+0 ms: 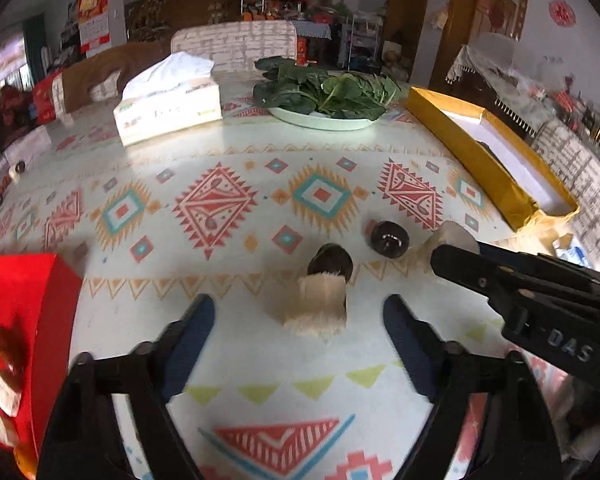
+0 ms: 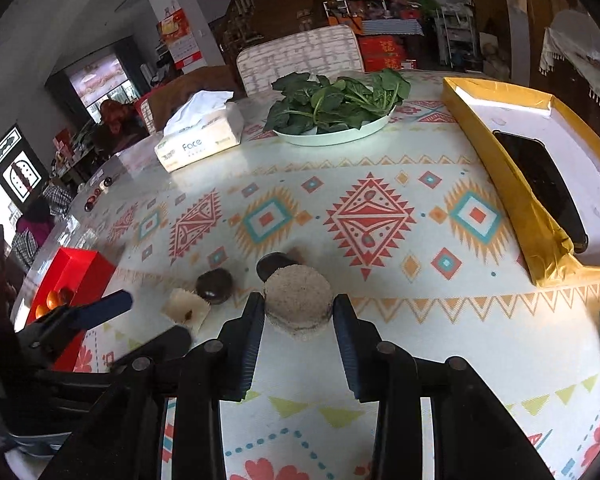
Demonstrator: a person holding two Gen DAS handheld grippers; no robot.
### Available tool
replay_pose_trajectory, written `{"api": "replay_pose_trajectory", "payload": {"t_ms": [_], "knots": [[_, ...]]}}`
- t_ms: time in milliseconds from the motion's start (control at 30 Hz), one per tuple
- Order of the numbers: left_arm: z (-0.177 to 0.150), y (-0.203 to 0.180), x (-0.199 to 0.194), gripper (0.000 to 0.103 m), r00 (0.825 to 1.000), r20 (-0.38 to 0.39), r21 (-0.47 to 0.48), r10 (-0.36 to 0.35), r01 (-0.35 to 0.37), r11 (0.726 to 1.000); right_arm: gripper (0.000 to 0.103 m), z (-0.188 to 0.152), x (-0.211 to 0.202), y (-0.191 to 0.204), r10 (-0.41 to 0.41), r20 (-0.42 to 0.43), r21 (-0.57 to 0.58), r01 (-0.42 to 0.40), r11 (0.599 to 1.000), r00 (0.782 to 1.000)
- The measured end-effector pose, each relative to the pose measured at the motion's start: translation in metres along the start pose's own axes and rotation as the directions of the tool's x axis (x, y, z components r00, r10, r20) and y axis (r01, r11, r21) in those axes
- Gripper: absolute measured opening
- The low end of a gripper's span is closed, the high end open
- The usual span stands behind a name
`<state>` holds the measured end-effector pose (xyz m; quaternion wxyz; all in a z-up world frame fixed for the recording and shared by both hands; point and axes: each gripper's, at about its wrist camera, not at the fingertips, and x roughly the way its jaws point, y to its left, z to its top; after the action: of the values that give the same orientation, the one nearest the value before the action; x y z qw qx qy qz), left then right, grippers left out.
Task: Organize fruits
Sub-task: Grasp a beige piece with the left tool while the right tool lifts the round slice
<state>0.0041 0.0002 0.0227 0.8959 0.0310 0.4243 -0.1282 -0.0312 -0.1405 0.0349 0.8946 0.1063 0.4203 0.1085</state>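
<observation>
My left gripper (image 1: 300, 303) is open and low over the patterned tablecloth (image 1: 228, 148). A beige foam piece (image 1: 316, 308) lies just ahead, between its fingertips, and the pads do not press it. A dark round fruit (image 1: 330, 264) sits right behind the foam, and a second dark fruit (image 1: 390, 238) lies to its right. In the right wrist view my right gripper (image 2: 298, 301) is shut on a round fruit in a beige foam sleeve (image 2: 298, 308). The second dark fruit (image 2: 274, 264) lies just behind it. A red box (image 2: 80, 272) at the left holds orange fruits (image 2: 52, 298).
An open gold box (image 2: 500, 184) with a white inside and a black flat object stands at the right. A plate of green leaves (image 2: 332, 136) and a tissue pack (image 2: 200, 144) sit at the far side. Small dark fruits (image 1: 4, 192) lie near the left edge.
</observation>
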Motion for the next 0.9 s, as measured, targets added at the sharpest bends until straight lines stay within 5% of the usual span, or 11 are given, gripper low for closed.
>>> {"api": "replay_pose_trajectory", "payload": {"t_ms": [33, 67, 267, 567, 900], "knots": [[0.0, -0.001, 0.004, 0.041, 1.0, -0.007, 0.009, 0.005, -0.005, 1.0, 0.039, 0.0, 0.0, 0.0, 0.0, 0.0, -0.001, 0.0, 1.0, 1.0], [-0.001, -0.001, 0.008, 0.032, 1.0, -0.025, 0.01, -0.008, 0.008, 1.0, 0.039, 0.0, 0.0, 0.0, 0.001, 0.0, -0.002, -0.001, 1.0, 1.0], [-0.007, 0.01, -0.003, 0.032, 1.0, -0.002, -0.038, -0.025, 0.025, 0.999, 0.039, 0.001, 0.0, 0.0, 0.002, 0.007, 0.0, -0.002, 1.0, 1.0], [-0.035, 0.072, -0.086, 0.032, 0.992, 0.115, -0.208, -0.046, 0.07, 0.976, 0.039, -0.001, -0.007, 0.005, 0.034, 0.054, -0.011, -0.034, 0.999, 0.998], [-0.098, 0.177, -0.157, 0.032, 0.978, 0.166, -0.425, 0.124, -0.042, 0.904, 0.039, -0.008, -0.011, 0.025, 0.026, 0.074, -0.05, -0.023, 0.998, 0.997]]}}
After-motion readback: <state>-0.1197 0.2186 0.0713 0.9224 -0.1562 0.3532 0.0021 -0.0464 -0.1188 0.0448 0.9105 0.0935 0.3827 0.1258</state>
